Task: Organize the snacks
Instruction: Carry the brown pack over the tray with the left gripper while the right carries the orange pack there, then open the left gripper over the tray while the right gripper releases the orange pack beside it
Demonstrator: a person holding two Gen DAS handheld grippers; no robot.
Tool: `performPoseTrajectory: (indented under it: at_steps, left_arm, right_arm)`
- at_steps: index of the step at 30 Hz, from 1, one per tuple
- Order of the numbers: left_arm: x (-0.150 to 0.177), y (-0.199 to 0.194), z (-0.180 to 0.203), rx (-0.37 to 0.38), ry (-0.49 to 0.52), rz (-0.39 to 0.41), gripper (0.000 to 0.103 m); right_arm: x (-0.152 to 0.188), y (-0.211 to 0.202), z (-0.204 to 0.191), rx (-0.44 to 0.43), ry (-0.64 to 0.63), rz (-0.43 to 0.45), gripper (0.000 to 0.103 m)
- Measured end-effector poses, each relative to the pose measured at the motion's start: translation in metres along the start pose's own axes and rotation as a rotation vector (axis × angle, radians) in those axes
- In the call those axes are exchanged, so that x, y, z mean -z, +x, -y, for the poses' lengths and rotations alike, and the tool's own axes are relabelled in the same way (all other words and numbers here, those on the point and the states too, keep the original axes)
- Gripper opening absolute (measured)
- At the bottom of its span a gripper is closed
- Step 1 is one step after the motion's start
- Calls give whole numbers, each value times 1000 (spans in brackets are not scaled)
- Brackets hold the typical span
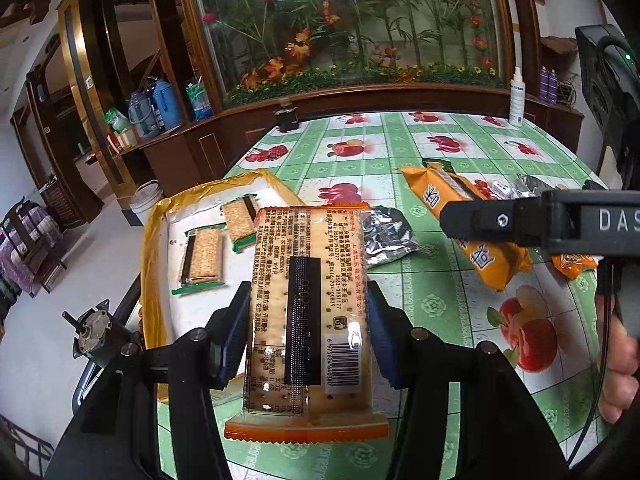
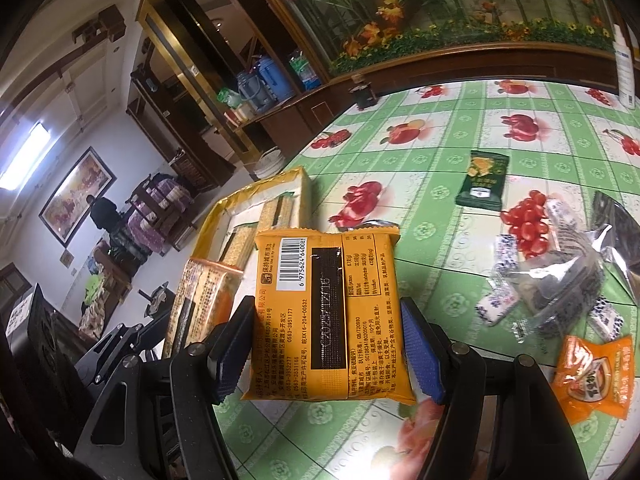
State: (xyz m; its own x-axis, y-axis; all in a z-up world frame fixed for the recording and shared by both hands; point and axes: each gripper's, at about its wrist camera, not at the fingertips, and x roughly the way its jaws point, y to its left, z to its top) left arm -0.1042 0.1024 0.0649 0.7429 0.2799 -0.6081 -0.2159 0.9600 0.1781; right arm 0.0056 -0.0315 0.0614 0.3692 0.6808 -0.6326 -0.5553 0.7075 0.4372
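Observation:
My left gripper [image 1: 306, 330] is shut on a clear cracker pack with orange ends [image 1: 308, 320], held above the table's left edge beside the yellow-rimmed box [image 1: 154, 248]. Two green-edged cracker packs [image 1: 202, 258] lie in the box. My right gripper [image 2: 328, 340] is shut on an orange snack pack [image 2: 326, 316], held over the table just right of the box [image 2: 302, 184]. In the left wrist view the right gripper's finger [image 1: 480, 216] and its orange pack [image 1: 480, 256] show at the right. The left gripper's pack shows in the right wrist view [image 2: 204, 304].
On the green fruit-print tablecloth [image 2: 440, 152] lie a dark green packet [image 2: 482, 180], silver foil bags [image 2: 560, 276], small white-blue candies [image 2: 496, 304] and an orange sachet [image 2: 592, 376]. A silver bag [image 1: 386, 236] lies near the box. A white bottle [image 1: 517, 98] stands far right.

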Motion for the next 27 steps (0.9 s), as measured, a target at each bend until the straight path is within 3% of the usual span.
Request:
performPoseTrajectory:
  at_steps: [4, 16, 27]
  left_arm:
    - [-2, 6, -16, -5, -43, -5, 53]
    - [9, 58, -96, -4, -312, -104, 53]
    - [22, 76, -97, -3, -329, -151, 53]
  right_arm:
    - [-3, 9, -12, -17, -14, -9, 71]
    - [-4, 58, -60, -53, -67, -77, 70]
    - [1, 113, -78, -8, -105, -155, 70]
